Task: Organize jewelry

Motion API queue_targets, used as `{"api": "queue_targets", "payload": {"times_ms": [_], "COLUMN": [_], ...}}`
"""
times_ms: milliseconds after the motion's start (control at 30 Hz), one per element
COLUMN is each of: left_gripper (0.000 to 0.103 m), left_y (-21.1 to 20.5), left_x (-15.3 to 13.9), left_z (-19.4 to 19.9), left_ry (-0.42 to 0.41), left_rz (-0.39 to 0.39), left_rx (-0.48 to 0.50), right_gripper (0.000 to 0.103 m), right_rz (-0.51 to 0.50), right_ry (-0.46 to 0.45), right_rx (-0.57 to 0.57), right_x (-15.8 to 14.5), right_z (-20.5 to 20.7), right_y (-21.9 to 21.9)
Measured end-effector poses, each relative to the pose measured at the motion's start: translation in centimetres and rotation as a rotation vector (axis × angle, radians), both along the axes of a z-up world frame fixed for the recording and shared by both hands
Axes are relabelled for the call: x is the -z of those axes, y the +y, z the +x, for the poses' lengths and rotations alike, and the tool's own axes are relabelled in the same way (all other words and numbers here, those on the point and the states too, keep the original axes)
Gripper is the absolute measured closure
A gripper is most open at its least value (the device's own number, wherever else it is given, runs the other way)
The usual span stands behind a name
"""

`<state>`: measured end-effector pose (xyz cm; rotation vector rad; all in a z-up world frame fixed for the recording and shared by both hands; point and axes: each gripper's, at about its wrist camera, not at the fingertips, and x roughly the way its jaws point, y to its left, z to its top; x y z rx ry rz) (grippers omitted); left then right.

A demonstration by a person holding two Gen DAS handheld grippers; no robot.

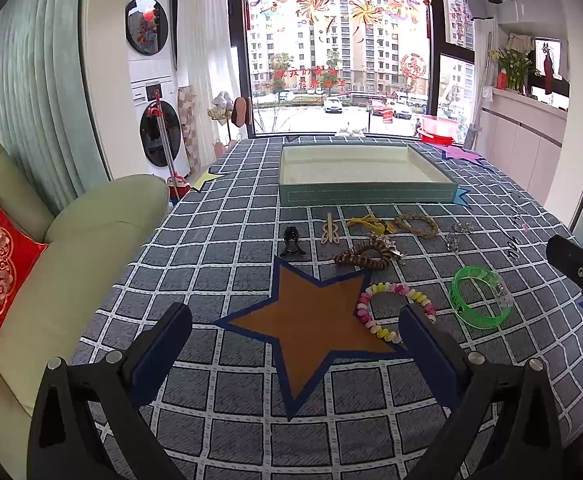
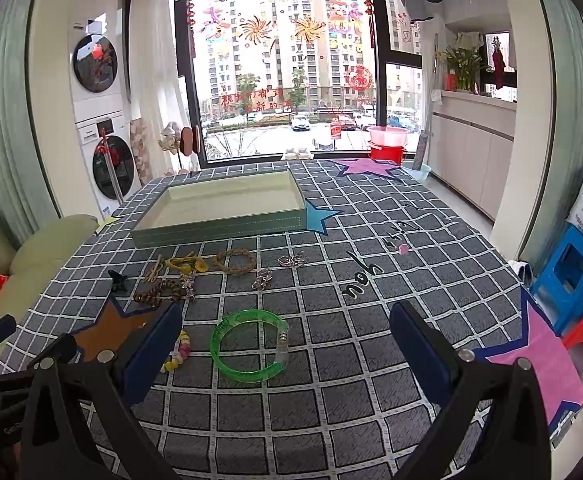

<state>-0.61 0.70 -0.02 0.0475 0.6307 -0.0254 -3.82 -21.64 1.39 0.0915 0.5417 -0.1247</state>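
Here both the left gripper and right gripper are wide apart (holding nothing); the green bangle lies near the teal tray.

Home living room, sofa, stacked washer and dryer, balcony window facing apartment blocks

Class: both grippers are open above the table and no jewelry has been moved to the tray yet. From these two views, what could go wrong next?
1. The brown bead bracelet lies against a silver charm piece; gripping one may drag the other.
2. The green bangle is smooth and rigid, so it may slip from the right gripper.
3. The tray has a raised wall; a low carry could snag there.
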Motion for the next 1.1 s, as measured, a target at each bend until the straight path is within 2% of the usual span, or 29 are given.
{"api": "queue_targets", "payload": {"times_ms": [600,900,1100], "left_gripper": [0.000,0.000,0.000], "left_y": [-0.8,-0.9,-1.4], "left_x": [0.9,1.7,2.4], "left_z": [0.9,2.0,3.4], "left_ry": [0.029,0.089,0.164], "left_rz": [0.009,0.024,0.006], "left_rx": [0.007,0.002,0.052], "right_gripper": [0.000,0.000,0.000], "right_rz": [0.002,0.022,0.031], "right_ry": [0.012,0.067,0.138], "right_rx": [-0.003,-0.014,-0.013], "right_x": [0.2,1.0,1.7], "right_z": [0.2,1.2,2.3], "right_y": [0.2,-0.5,-1.2]}}
